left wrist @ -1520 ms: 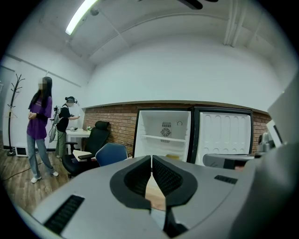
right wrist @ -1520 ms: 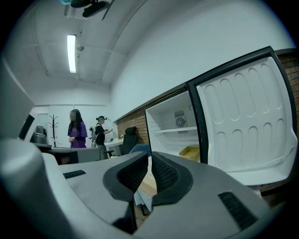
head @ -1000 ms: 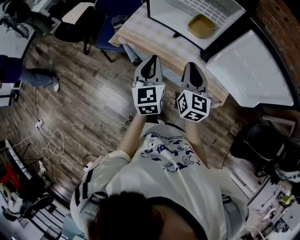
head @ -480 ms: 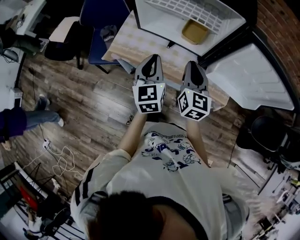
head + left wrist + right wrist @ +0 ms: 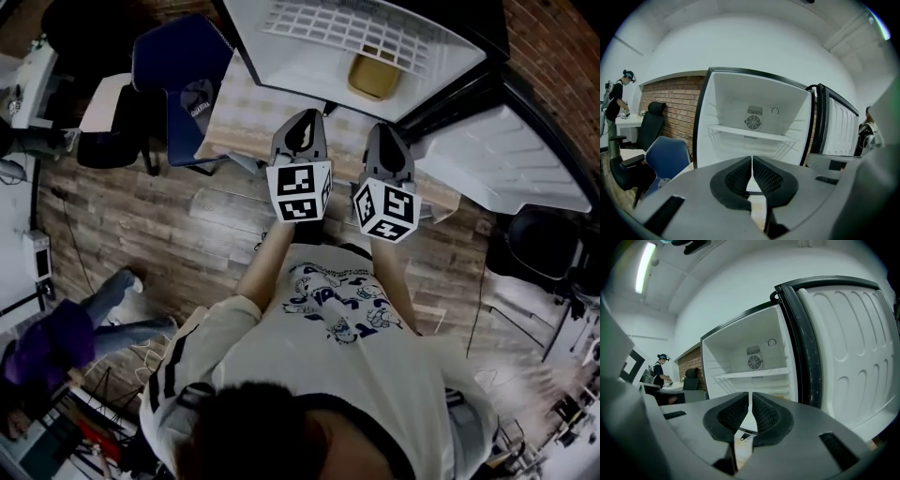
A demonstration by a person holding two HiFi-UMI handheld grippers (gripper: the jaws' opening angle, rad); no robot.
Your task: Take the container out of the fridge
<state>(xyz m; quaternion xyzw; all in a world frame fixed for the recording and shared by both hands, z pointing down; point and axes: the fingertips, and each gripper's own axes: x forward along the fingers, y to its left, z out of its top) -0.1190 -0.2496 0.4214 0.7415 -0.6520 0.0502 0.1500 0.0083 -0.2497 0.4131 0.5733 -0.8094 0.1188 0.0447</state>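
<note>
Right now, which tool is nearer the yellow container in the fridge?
Right. The right tool sits almost directly below the yellow container in the head view; the left tool is off to its left. Neither touches it.

1. Cream short-sleeved T-shirt [image 5: 314, 375] with a blue printed graphic on the chest and dark stripes on the sleeve [image 5: 178, 370].
2. The left gripper [image 5: 299, 120] and right gripper [image 5: 385, 131] have grey shells, black ribbed pads [image 5: 738, 178] and black-and-white marker cubes [image 5: 298, 192].

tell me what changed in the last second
The person closed in on the open fridge: it and the yellow container inside slid lower and closer in the head view. A bystander moved down the left side. Nothing was grasped or released. The left gripper and right gripper stay side by side, tongs shut and empty.
</note>
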